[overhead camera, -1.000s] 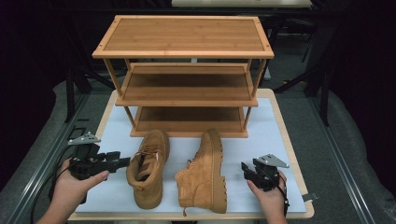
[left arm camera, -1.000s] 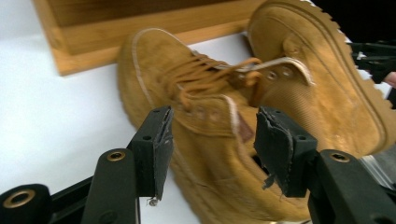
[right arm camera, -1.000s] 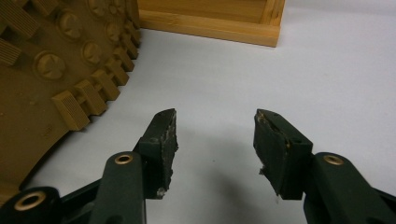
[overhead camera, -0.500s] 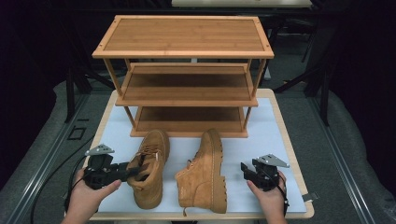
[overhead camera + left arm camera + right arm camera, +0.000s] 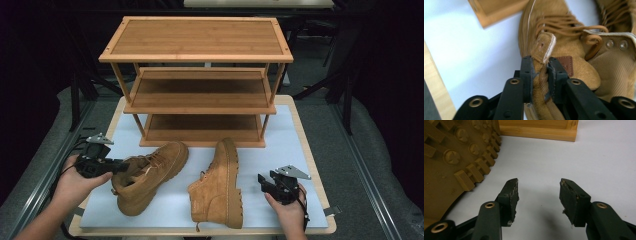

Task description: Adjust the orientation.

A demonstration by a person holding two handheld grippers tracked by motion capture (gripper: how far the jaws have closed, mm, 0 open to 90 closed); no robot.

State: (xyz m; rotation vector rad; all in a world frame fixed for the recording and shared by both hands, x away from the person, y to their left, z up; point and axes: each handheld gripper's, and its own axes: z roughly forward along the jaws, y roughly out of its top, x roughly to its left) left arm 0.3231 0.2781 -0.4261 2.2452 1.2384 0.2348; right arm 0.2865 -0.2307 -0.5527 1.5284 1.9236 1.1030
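Note:
Two tan suede boots lie on the white mat. The left boot [image 5: 150, 175] stands upright with its toe toward the rack. The right boot [image 5: 220, 185] rests on its side, its lugged sole [image 5: 451, 162] facing my right gripper. My left gripper [image 5: 120, 169] is at the left boot's heel, and its jaws have just been closing. In the left gripper view the left gripper [image 5: 541, 75] pinches the heel collar [image 5: 543, 47] of the left boot [image 5: 574, 72] between both pads. My right gripper [image 5: 262, 181] rests on the mat right of the sideways boot. The right gripper [image 5: 539, 195] is open with nothing between its jaws.
A three-tier bamboo shoe rack [image 5: 200, 75] stands at the back of the mat [image 5: 280, 135], its bottom rail [image 5: 539, 130] just beyond the right gripper. The table's wooden edge [image 5: 315, 165] runs along the right. Bare mat lies between the boots and the rack.
My left gripper has moved right, up to the left boot's heel, and its jaws have closed on the heel collar. The right gripper and the sideways boot have stayed put.

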